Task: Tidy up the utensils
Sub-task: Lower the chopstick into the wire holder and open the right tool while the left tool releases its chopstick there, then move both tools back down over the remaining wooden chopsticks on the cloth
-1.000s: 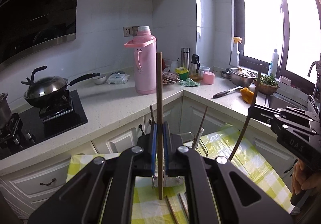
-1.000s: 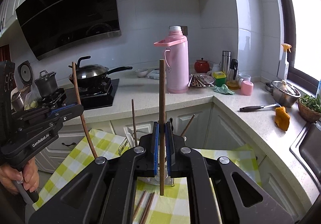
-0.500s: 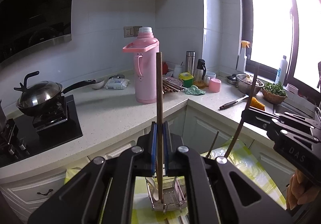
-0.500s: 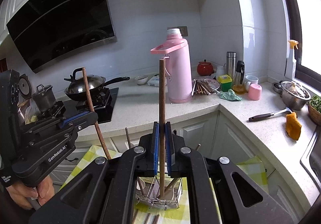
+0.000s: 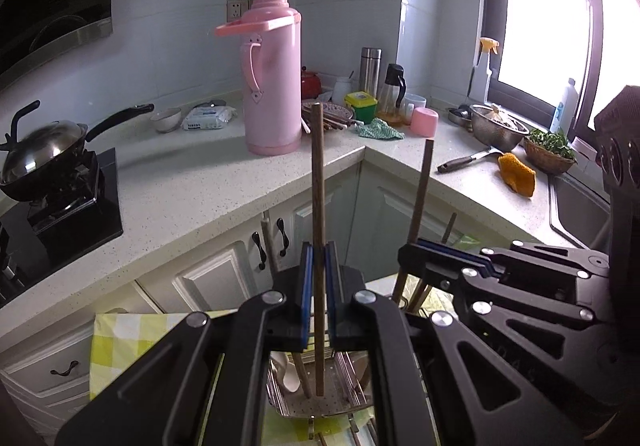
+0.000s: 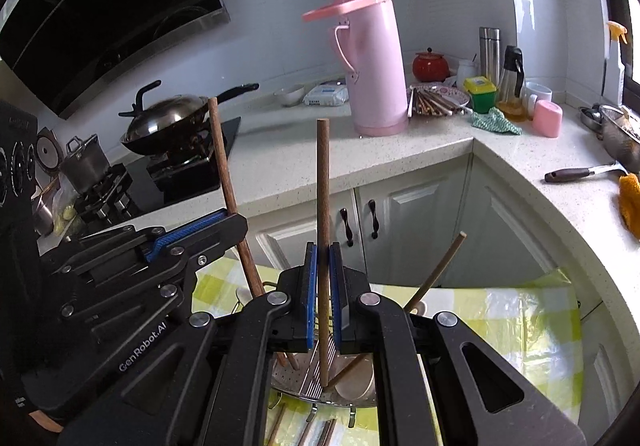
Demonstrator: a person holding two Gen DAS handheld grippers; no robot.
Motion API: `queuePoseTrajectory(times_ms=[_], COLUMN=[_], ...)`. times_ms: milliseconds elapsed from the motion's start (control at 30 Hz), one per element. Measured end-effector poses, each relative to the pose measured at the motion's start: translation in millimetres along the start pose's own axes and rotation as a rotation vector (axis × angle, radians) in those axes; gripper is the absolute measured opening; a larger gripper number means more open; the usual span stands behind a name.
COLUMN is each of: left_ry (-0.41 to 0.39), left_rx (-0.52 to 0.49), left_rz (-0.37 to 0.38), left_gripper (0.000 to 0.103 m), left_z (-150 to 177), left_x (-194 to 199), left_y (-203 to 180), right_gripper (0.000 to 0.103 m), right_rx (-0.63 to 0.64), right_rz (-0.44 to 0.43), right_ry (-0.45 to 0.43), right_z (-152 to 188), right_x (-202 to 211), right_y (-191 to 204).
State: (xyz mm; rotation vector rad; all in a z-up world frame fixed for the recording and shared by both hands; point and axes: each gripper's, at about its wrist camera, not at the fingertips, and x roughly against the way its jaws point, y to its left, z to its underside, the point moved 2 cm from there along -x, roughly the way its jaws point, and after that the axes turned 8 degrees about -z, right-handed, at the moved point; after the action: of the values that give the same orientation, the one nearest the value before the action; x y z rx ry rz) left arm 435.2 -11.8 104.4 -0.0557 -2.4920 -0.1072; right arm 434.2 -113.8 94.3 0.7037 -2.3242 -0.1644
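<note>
My left gripper (image 5: 319, 260) is shut on an upright brown chopstick (image 5: 317, 182). That stick's lower tip reaches down inside the metal utensil holder (image 5: 304, 407), close to its perforated floor. My right gripper (image 6: 323, 260) is shut on a second brown chopstick (image 6: 323, 186), whose tip is also down in the holder (image 6: 298, 386). Each gripper shows in the other's view: the right gripper (image 5: 412, 258) with its stick, and the left gripper (image 6: 236, 224) likewise. A white spoon (image 5: 290, 378) and a leaning chopstick (image 6: 438, 272) stand in the holder.
The holder stands on a yellow checked cloth (image 6: 500, 326), with loose chopsticks (image 6: 280, 422) lying in front of it. Behind runs a white counter (image 5: 200, 186) with a pink thermos (image 5: 272, 78), a wok on the stove (image 5: 44, 150), a plate of chopsticks (image 6: 436, 100) and a knife (image 5: 464, 162).
Both grippers have moved forward and down with their chopsticks. The stick tips, earlier above the cloth, now sit inside the holder. The grippers are closer together.
</note>
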Motion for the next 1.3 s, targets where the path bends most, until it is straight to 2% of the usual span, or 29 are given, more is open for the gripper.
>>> queuePoseTrajectory(times_ms=[267, 600, 833, 933, 1033, 1100, 1167, 1300], left_ry=[0.064, 0.070, 0.051, 0.037, 0.008, -0.022, -0.055, -0.103], left_rx=[0.006, 0.006, 0.018, 0.032, 0.038, 0.047, 0.062, 0.085], left_rz=[-0.002, -0.038, -0.061, -0.065, -0.089, -0.108, -0.127, -0.154], left_gripper=[0.006, 0.007, 0.012, 0.018, 0.028, 0.044, 0.055, 0.068], left_z=[33.2, 51.5, 53.8, 56.4, 60.3, 64.7, 71.1, 91.3], left_x=[-25.6, -34.8, -24.3, -13.8, 2.4, 18.2, 35.8, 70.8], left_y=[-1.4, 6.5, 13.3, 18.8, 24.8, 30.2, 36.6, 48.8], right_gripper=[0.007, 0.009, 0.017, 0.027, 0.031, 0.031, 0.031, 0.036], right_rx=[-0.032, -0.022, -0.044, -0.058, -0.069, -0.077, -0.081, -0.087], right_rz=[0.009, 0.033, 0.053, 0.064, 0.083, 0.091, 0.094, 0.085], right_ry=[0.090, 0.058, 0.043, 0.028, -0.007, -0.036, -0.064, -0.114], right_z=[28.3, 32.7, 29.1, 29.7, 31.2, 33.0, 36.1, 52.3], right_x=[-34.9, -34.7, -28.3, -19.9, -3.8, 12.2, 29.2, 66.3], right_y=[-13.2, -19.4, -26.3, -30.1, -32.7, -33.8, -34.1, -31.4])
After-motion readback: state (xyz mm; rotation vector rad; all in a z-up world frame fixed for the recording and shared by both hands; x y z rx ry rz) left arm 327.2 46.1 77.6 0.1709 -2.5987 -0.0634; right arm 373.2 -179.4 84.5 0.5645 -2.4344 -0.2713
